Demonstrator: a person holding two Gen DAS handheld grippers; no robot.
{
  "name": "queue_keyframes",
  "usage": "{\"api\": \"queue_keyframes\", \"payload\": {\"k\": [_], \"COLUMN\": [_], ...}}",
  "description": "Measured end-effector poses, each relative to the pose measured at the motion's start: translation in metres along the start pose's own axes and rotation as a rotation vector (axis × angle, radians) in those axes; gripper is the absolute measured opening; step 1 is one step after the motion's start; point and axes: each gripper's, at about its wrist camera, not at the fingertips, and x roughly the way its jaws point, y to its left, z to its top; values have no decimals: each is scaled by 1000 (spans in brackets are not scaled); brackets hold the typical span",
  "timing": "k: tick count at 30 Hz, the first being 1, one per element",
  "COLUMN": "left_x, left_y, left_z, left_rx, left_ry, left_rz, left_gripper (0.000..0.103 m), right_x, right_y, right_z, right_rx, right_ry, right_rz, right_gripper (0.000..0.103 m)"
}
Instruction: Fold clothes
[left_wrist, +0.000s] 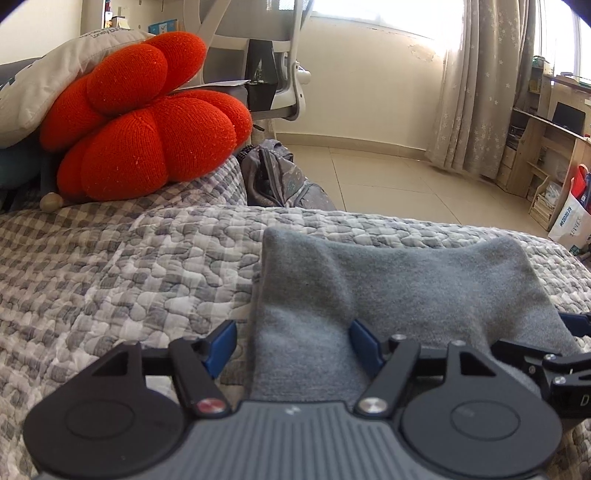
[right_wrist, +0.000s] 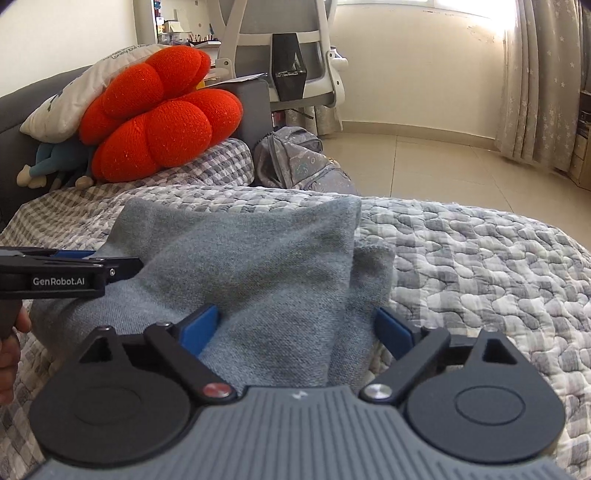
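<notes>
Grey fleece garment (right_wrist: 258, 273), folded and rumpled, is laid lengthwise away across the quilted bed (right_wrist: 480, 266); left claw (left_wrist: 291, 343) and right claw (right_wrist: 295, 325) are spread over it.

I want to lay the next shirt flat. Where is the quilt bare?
Bare quilt lies right of the grey garment, and more between it and the red cushion. The cushion end is crowded with a pillow.

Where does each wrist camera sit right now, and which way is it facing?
Left wrist: on the left gripper, looking along open blue fingers over the grey garment toward the window.
Right wrist: on the right gripper, facing likewise; a hand shows at left.
Shared: garment, red cushion, quilt, each other's gripper.
</notes>
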Motion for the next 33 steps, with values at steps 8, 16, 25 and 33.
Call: {"api": "queue_keyframes", "payload": {"k": [8,16,25,33], "left_x": [-14,-38,-62,-46], "left_y": [7,-2,-20,-23], "left_z": [-1,1,-6,-27], "left_rx": [-16,1,0,5], "left_ry": [-10,-32,-53,-57], "left_rz": [23,47,31,54], "left_gripper": [70,69,70,73], "right_x": [-12,-42,-69,-47], "right_y": [-1,2,37,49], "right_z": [-1,3,-2,-22], "right_rx": [41,59,-47,-65], "right_ry": [-39,-96,-156,-74], "right_rz": [-3,-11,38,29], "right_gripper": [93,93,66,59]}}
